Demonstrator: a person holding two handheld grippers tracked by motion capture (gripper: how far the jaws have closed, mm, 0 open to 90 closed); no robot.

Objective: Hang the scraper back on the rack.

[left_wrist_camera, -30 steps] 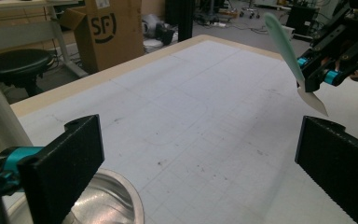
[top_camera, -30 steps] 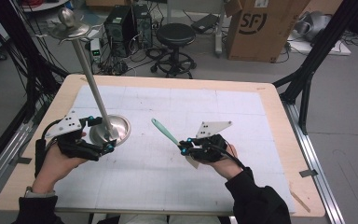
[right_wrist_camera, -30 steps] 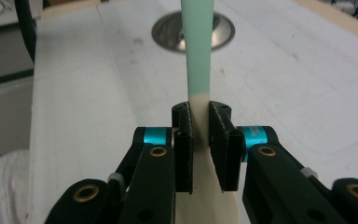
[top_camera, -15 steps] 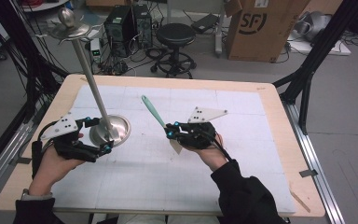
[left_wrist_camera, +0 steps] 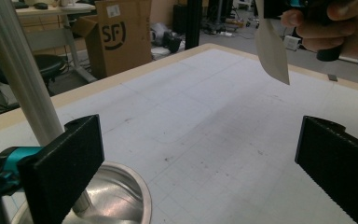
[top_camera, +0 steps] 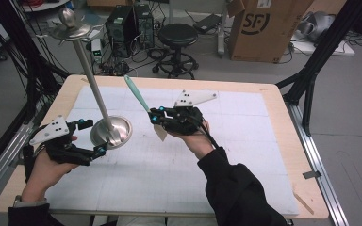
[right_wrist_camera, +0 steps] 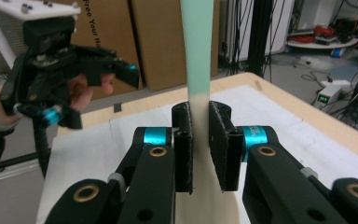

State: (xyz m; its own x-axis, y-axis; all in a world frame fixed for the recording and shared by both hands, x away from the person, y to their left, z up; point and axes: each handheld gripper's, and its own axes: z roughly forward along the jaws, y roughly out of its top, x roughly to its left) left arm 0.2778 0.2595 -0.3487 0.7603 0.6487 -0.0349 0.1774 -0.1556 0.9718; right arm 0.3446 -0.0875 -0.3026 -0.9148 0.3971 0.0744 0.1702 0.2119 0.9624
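Observation:
A metal stand rises from a round dished base (top_camera: 111, 132) on the white mat; its slanted pole (top_camera: 90, 77) ends in a disc and ball. My left gripper (top_camera: 94, 136) stands open at the base's near-left edge. From its own camera the open left gripper (left_wrist_camera: 200, 172) has the pole (left_wrist_camera: 23, 88) just behind one jaw. My right gripper (top_camera: 155, 117) is shut on a spatula with a teal handle (top_camera: 135, 92) pointing up and back and a cream blade (top_camera: 160, 133) hanging below. The right gripper (right_wrist_camera: 199, 140) clamps the spatula (right_wrist_camera: 196, 46) where cream meets teal. The blade (left_wrist_camera: 272, 46) hangs above the mat.
The wooden table (top_camera: 283, 117) carries a white gridded mat (top_camera: 245, 141). Behind it on the floor stand a cardboard box (top_camera: 259, 28), a black stool (top_camera: 178, 35) and a computer case (top_camera: 122, 28). Black frame posts (top_camera: 311, 75) rise at the right corner.
My right gripper has carried the spatula left and away from me, close to the stand, and tipped the handle more upright. The left gripper has stayed open at the base.

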